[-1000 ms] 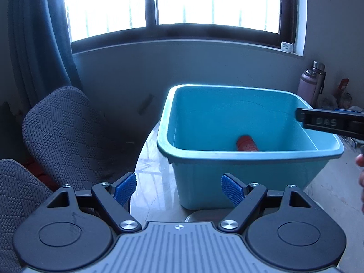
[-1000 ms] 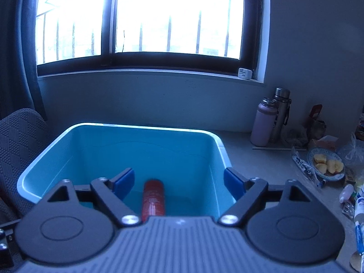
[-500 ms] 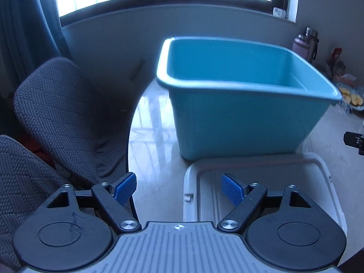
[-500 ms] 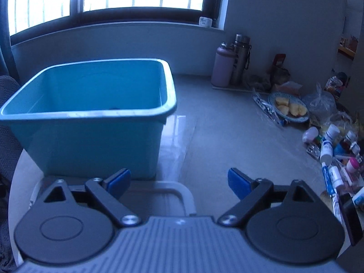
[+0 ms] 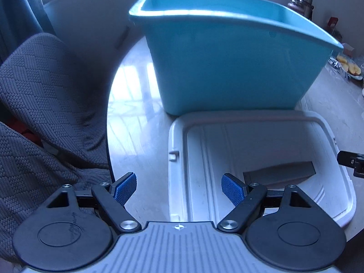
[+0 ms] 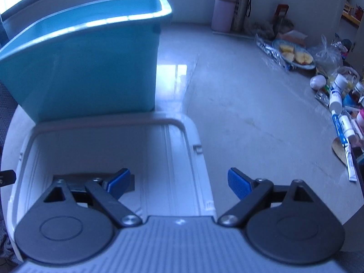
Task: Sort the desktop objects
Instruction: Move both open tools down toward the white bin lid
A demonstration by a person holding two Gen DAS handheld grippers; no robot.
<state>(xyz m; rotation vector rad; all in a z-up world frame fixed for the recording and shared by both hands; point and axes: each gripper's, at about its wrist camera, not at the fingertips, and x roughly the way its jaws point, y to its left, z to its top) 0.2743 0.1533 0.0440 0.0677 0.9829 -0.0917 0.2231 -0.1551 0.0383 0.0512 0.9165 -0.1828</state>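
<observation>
A blue plastic bin [image 5: 227, 63] stands on the pale table, and its inside is hidden from this low angle. In front of it a white lid [image 5: 261, 141] lies flat, with a grey label [image 5: 279, 173] on it. My left gripper [image 5: 179, 185] is open and hangs above the lid's left rim, its blue pads clear of it. Over the right rim of the lid [image 6: 91, 150], my right gripper [image 6: 179, 180] is open and holds nothing. The bin [image 6: 91, 72] is behind it. Each view catches a black tip of the other gripper at its edge.
Two grey fabric chairs [image 5: 45, 86] stand left of the round table edge. At the back right are two bottles [image 6: 232, 6] and a plate of fruit [image 6: 295, 55]. Several tubes and small bottles [image 6: 339, 104] are strewn along the right side.
Both grippers have come down and tilted from above the bin towards the white lid. The red can inside the bin has gone out of sight. The right jaws stand a little wider.
</observation>
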